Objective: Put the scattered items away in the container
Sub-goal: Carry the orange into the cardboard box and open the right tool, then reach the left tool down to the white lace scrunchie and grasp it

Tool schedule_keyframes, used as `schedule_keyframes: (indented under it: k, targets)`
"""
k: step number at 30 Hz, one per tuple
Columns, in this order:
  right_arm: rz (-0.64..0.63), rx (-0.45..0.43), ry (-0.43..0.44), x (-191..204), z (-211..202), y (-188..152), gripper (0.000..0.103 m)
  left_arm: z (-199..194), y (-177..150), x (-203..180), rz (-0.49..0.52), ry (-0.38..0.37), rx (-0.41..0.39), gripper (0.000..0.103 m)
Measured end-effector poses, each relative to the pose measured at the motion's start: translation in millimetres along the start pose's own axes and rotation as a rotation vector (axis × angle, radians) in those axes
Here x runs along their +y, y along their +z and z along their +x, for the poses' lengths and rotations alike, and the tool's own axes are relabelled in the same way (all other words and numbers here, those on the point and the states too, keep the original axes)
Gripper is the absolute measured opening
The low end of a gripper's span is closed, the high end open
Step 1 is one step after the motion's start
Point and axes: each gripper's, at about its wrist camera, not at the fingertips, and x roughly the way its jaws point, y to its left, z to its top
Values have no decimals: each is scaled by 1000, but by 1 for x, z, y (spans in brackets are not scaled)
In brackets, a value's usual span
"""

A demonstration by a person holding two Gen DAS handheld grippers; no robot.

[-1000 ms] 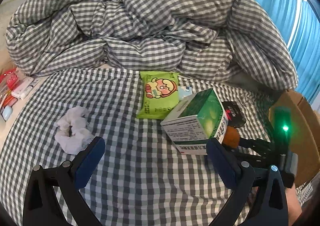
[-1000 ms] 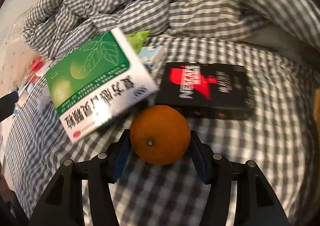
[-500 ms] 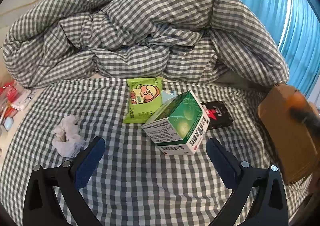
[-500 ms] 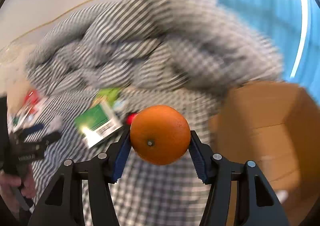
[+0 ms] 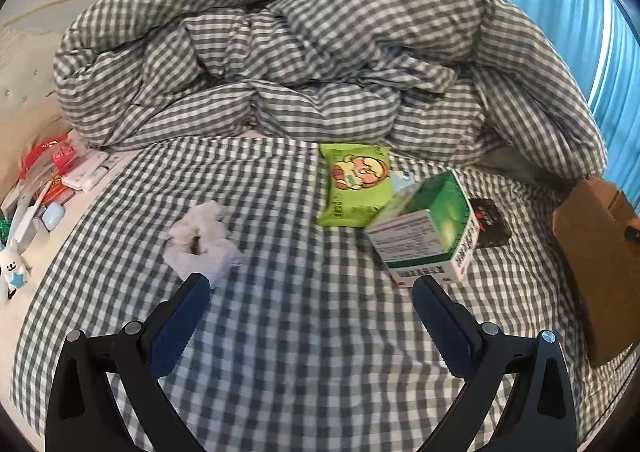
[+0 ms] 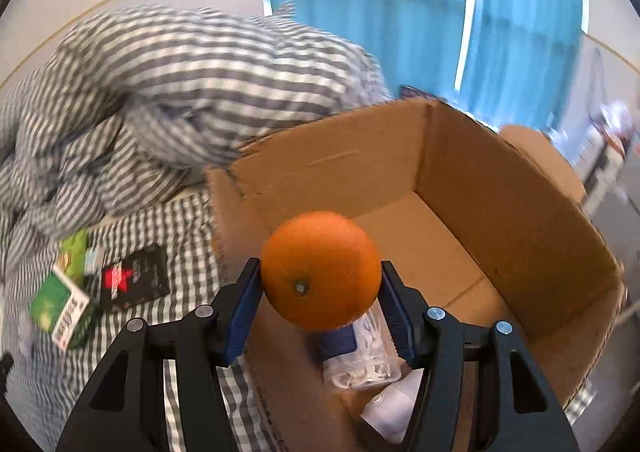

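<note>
My right gripper (image 6: 320, 284) is shut on an orange (image 6: 320, 272) and holds it above the open cardboard box (image 6: 520, 211), over its near left corner. A clear plastic bottle (image 6: 360, 356) lies inside the box. My left gripper (image 5: 308, 292) is open and empty, low over the checked bed sheet. Ahead of it lie a crumpled white tissue (image 5: 200, 240), a green snack pack (image 5: 354, 183), a green-and-white medicine box (image 5: 428, 236) and a black Nescafe box (image 5: 488, 223). The cardboard box also shows at the right edge of the left wrist view (image 5: 592, 260).
A bunched checked duvet (image 5: 304, 63) fills the back of the bed. Small toiletries and packets (image 5: 52, 183) lie off the sheet at the left. Blue curtains (image 6: 400, 11) hang behind the box.
My right gripper lifted the orange off the bed and swung it right, over the cardboard box. The left gripper stayed open and shifted its view slightly.
</note>
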Motion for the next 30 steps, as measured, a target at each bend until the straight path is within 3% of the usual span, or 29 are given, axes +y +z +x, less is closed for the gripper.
schedule_keyframes:
  k: [2,4,6,11,20,24,30]
  targets:
    - [-11,-35,-28,2,-8,4,84,1,1,5,-10,3,-1,103]
    - [-43,-86,-61,12,-21,7,90,1,1,10,-24,1,0,103]
    - [-67,-123,-47,21,-33,10,90,0,2,14,-34,-1,-2,103]
    - [-125,-165,125,67,-63,10,99,-5,4,28,-46,11,-5,103]
    - [-394,-154,310,200,-84,-26,103,-13,13,67,-73,55,-30,103]
    - [-505,-128,384,252,-85,-52,103,1,13,82,-92,75,-18,103]
    - [-627,-161,391,294,-80,-83,103,55,11,94,-112,94,79,103]
